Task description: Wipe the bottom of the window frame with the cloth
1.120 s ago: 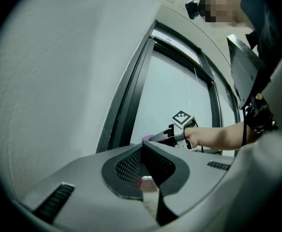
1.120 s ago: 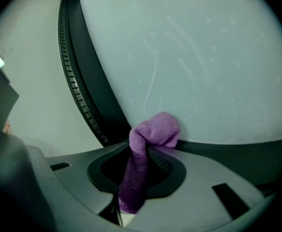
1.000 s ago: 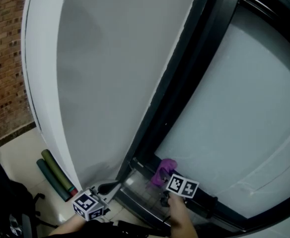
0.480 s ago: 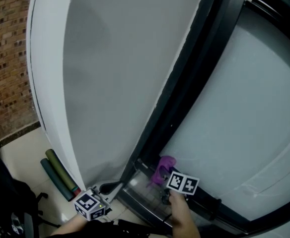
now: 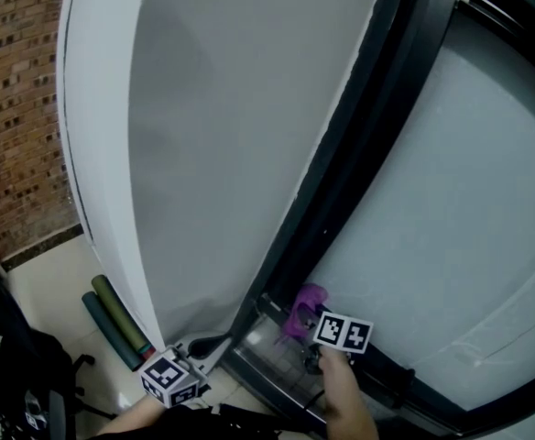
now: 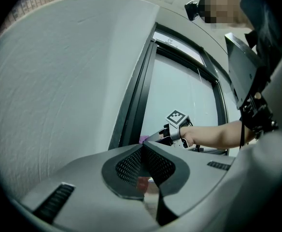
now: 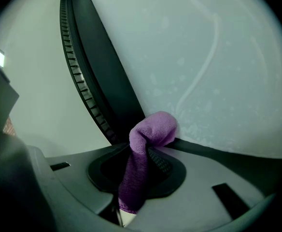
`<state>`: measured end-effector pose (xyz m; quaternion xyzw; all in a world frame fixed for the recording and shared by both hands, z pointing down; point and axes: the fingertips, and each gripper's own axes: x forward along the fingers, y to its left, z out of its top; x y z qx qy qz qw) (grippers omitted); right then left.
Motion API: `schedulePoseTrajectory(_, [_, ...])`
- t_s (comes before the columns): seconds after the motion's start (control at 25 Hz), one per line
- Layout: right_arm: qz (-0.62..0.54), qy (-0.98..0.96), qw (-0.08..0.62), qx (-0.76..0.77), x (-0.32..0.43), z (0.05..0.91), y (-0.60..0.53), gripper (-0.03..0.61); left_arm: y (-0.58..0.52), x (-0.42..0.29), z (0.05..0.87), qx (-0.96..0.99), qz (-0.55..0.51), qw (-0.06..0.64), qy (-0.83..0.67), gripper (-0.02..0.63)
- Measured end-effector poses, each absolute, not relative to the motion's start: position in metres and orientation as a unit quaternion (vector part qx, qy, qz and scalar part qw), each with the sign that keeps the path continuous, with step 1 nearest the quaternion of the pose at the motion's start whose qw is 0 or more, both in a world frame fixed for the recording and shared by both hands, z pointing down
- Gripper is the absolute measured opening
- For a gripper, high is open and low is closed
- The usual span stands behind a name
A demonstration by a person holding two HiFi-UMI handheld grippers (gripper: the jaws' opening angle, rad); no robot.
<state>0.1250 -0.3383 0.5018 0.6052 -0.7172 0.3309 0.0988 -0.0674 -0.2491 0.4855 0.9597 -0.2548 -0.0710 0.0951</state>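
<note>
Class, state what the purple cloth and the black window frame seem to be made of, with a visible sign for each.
The purple cloth: soft, fuzzy fabric, probably microfibre; its napped surface folds limply. The black window frame: hard, smooth, matte, straight-edged; painted metal or plastic, cannot tell which.

Building interior: brick wall (image 5: 11,108), black window frame (image 5: 364,154).

soft dim daylight through frosted glass, heavy fisheye bending, dark vignetted corners

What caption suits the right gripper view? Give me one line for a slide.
Right gripper shut on a purple cloth, its folded end at the window frame's bottom corner beside the glass.
</note>
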Motion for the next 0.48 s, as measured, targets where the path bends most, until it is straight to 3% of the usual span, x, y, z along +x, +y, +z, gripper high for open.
schedulePoseTrajectory(0.48, [0.333, -0.731, 0.097, 0.588, 0.105, 0.506, -0.343, 0.089, -0.243, -0.080, 0.494, 0.957, -0.057, 0.098, -0.267, 0.005])
